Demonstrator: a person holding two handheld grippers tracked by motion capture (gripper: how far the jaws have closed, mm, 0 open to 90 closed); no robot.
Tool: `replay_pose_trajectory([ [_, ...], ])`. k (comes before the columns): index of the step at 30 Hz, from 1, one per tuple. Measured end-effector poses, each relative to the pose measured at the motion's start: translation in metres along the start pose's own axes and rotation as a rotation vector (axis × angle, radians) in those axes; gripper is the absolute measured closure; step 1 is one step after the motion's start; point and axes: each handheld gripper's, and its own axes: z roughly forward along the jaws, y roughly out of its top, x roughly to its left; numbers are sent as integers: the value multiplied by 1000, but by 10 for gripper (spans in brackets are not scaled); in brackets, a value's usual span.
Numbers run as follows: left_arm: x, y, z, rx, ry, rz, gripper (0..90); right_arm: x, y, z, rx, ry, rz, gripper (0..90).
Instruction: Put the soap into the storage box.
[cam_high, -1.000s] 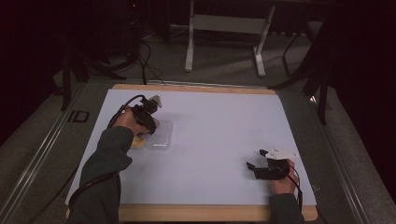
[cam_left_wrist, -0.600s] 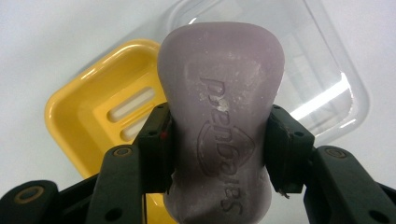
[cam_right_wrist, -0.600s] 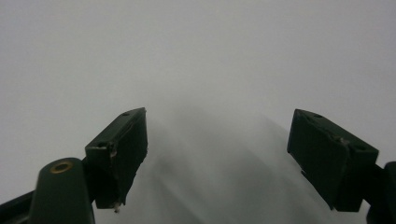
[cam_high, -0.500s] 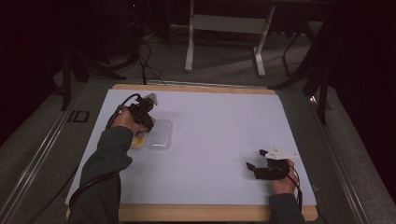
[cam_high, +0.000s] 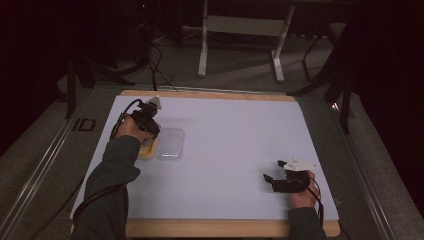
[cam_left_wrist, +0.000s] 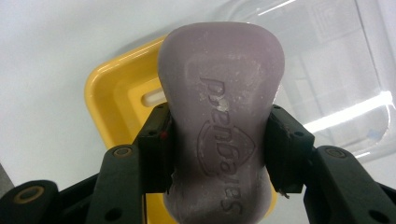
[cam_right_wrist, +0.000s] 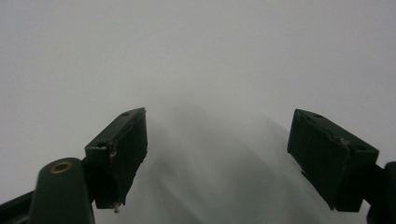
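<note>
While your left tongs (cam_left_wrist: 219, 149) clamp the purple soap bar (cam_left_wrist: 222, 107) at mid-frame, the yellow soap dish (cam_left_wrist: 116, 98) sits just beneath it and the clear plastic lid (cam_left_wrist: 336, 70) lies beside that dish, upper right. Your right tongs (cam_high: 274, 179) rest with jaws apart on the bare white counter (cam_high: 235, 135), lower right of the high view, well apart from them.

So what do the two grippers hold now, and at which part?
The left gripper clamps the purple soap bar across its narrow waist; the right gripper holds nothing.

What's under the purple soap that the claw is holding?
Under the purple soap, clamped in the left gripper, sits a yellow soap dish with a pale slot showing. Beside it lies a clear lid. The soap covers the dish's middle, so that part is hidden.
</note>
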Motion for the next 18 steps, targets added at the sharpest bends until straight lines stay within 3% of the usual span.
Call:
replay_pose_trajectory([
  [7,2,0,1,-1,21,-27,500,0,0,0,-2,1,0,196],
  [18,11,-1,5,-16,6,-98,500,0,0,0,0,1,-5,195],
])
